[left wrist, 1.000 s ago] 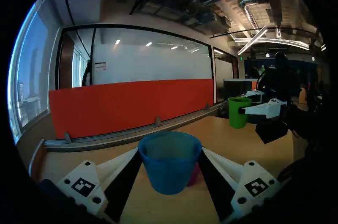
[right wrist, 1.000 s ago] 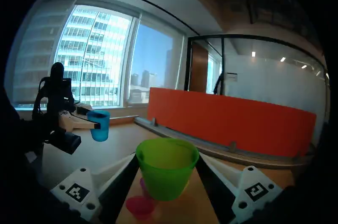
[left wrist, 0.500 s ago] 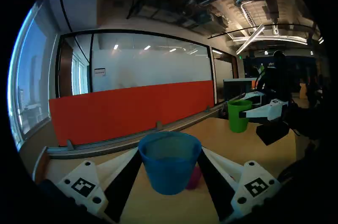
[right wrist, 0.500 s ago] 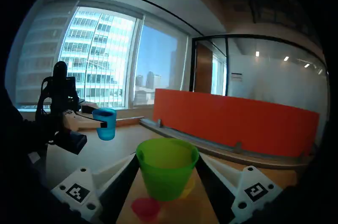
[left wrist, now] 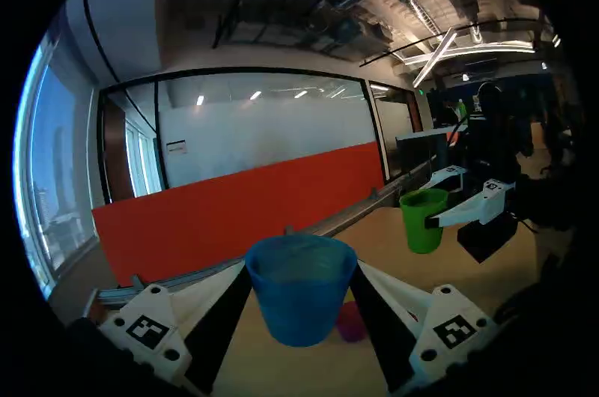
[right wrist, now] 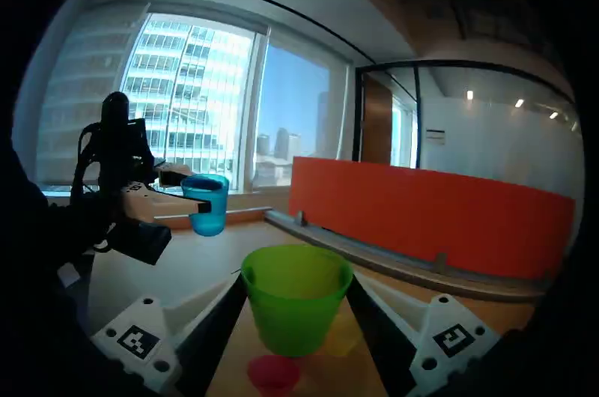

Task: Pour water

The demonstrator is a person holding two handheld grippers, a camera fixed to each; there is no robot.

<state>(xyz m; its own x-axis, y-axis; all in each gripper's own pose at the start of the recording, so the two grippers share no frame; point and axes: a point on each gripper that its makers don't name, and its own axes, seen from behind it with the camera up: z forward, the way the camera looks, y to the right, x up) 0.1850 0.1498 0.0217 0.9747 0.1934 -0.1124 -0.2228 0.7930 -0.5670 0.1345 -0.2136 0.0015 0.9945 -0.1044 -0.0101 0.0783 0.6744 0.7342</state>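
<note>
In the left gripper view, a blue cup (left wrist: pixel 299 311) is gripped upright between the two fingers of the left gripper (left wrist: pixel 299 277), which are pressed against its sides. Whether water is inside cannot be told. A small pink cup (left wrist: pixel 350 322) is seen just behind it, standing on the wooden table (left wrist: pixel 389 236). Farther off to the right, a green cup (left wrist: pixel 421 221) is held upright in the fingers of the right gripper (left wrist: pixel 427 208), over the table and well apart from the blue cup. An orange partition (left wrist: pixel 239 210) is set along the far edge of the table.

In the right gripper view, the green cup is clamped upright between the right gripper's own fingers, in the lower middle of the view. What it holds cannot be told. A red cup (right wrist: pixel 273 374) is seen on the table just below and in front of it, and a yellowish shape (right wrist: pixel 343 337), too unclear to name, is seen just behind its right side. At the left, the left gripper is held out with the blue cup grasped upright in its fingers, in front of a large window (right wrist: pixel 187 105). The orange partition is seen on the right.
</note>
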